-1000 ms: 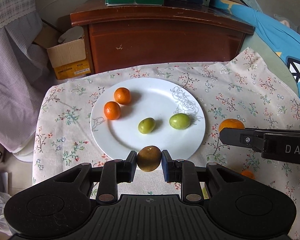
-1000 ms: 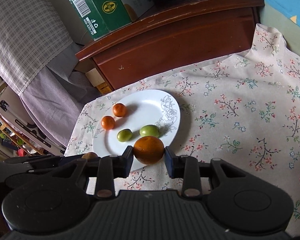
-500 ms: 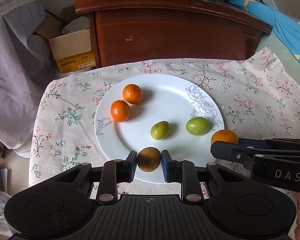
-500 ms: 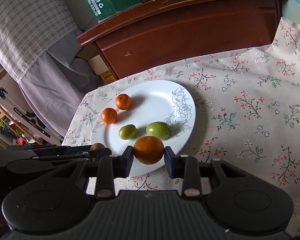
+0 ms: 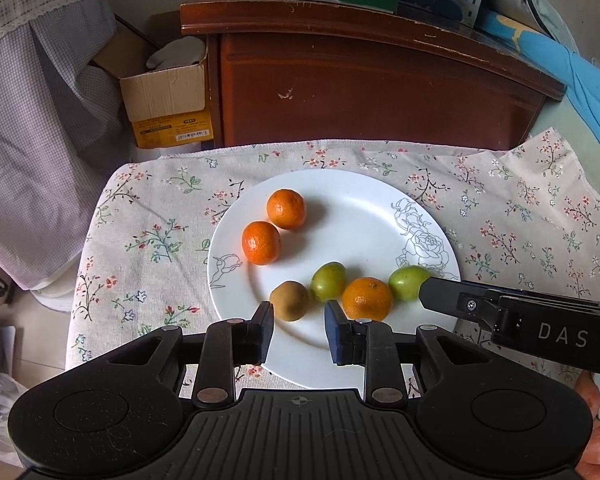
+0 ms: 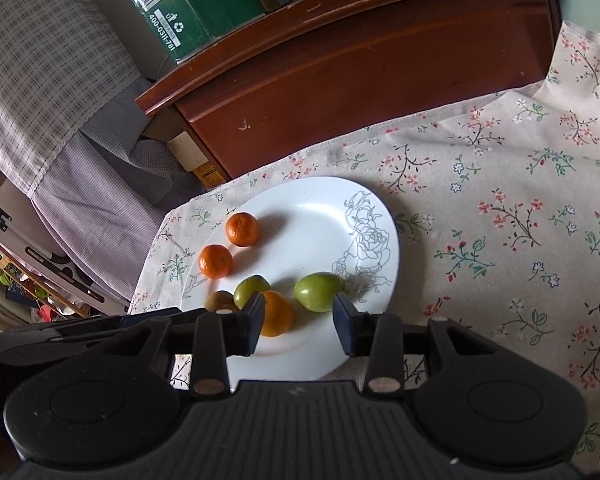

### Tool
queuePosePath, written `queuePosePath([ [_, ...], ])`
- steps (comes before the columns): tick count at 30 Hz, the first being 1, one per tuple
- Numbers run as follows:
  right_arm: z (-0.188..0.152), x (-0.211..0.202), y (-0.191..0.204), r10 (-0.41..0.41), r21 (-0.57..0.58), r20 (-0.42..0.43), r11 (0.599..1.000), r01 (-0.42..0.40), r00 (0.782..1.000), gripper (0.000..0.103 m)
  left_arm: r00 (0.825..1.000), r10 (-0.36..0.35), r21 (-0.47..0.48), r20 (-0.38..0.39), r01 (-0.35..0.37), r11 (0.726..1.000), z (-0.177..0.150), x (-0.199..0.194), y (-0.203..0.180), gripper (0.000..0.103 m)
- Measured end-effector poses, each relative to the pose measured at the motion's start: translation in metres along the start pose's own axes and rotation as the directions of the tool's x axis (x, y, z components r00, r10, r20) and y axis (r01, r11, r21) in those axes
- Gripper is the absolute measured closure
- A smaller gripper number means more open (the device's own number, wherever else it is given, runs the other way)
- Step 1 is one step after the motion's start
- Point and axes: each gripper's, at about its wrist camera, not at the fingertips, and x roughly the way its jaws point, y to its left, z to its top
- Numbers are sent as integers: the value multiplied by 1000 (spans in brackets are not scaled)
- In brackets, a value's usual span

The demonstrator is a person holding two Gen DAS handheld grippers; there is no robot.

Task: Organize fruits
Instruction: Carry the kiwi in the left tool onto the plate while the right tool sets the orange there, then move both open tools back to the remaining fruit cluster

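Floral-cloth desk (image 5: 148, 240), white plate (image 5: 364, 208). Left gripper (image 5: 298, 330) fingers opening, brown fruit (image 5: 289, 301) freed at plate's seven o'clock. Right gripper (image 6: 298, 328) fingers opening, orange (image 6: 277, 313) released.

Plate far half: the white plate (image 5: 380, 216) is left bare behind the fruit row.
Plate near edge: it is crowded by the left gripper (image 5: 299, 330) and right gripper (image 6: 299, 322).
Cloth right of plate: the floral cloth (image 6: 500, 240) is unoccupied.
Behind: passage is blocked by the wooden cabinet (image 5: 360, 92).
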Motion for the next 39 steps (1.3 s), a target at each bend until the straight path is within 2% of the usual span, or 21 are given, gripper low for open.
queuePosePath([
  [2, 1, -3, 0, -9, -7, 4, 1000, 9, 1000, 64, 1000, 4, -1, 0, -4, 1000, 1, -2, -1, 75],
  [6, 1, -7, -1, -9, -4, 0, 1000, 9, 1000, 60, 1000, 21, 4, 7, -21, 1000, 1, -5, -3, 55],
  [18, -12, -35, -5, -47, -27, -15, 999, 47, 999, 60, 999, 48, 48, -7, -47, 998, -12, -20, -10, 53],
  [28, -21, -69, -20, -90, 10, 0, 996, 90, 996, 60, 1000, -24, 0, 3, 24, 1000, -35, -42, -14, 53],
  [35, -38, -95, -33, -148, 1, -5, 989, 148, 989, 60, 998, -63, 58, -8, 63, 996, -55, -51, -32, 53],
  [39, -51, -108, -40, -133, 21, -26, 991, 133, 991, 60, 997, -74, 99, -17, 76, 992, -62, -53, -43, 53],
])
